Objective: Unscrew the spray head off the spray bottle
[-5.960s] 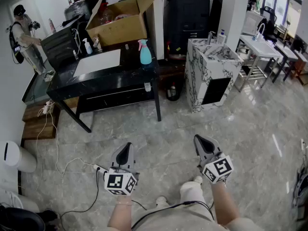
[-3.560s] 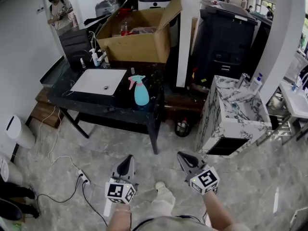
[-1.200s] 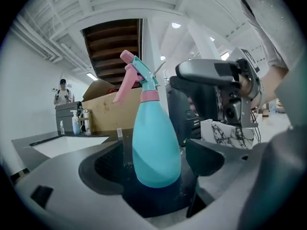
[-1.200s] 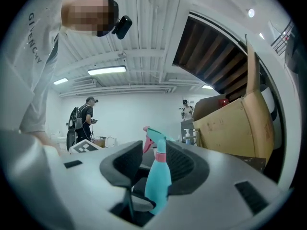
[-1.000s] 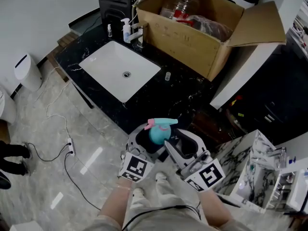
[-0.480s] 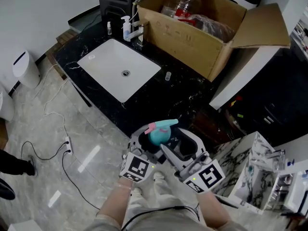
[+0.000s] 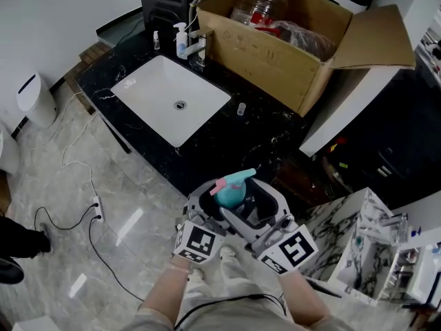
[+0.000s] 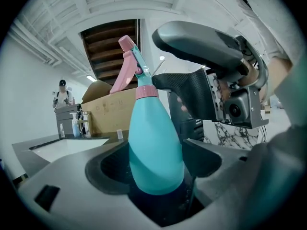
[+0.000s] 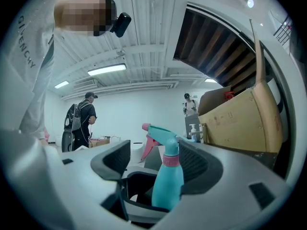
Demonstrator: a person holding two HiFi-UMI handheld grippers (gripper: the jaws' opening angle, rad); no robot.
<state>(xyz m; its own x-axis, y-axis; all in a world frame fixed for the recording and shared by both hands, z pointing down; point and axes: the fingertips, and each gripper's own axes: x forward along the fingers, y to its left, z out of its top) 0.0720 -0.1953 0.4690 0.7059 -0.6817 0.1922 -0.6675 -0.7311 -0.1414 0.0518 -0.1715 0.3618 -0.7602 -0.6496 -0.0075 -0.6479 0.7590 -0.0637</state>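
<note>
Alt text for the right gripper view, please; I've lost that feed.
The right gripper has its fingers apart, having just been opening, on either side of the neck of an upright teal spray bottle. Its pink trigger points left. Behind are a cardboard box at right and a person with a backpack at left.

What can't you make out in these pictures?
- Teal plastic spray bottle: fill level, every view; its opaque wall hides it.
- Open brown cardboard box: contents, head view; its near wall hides all but the top.
- Small white pump bottle: label, head view; too small.
</note>
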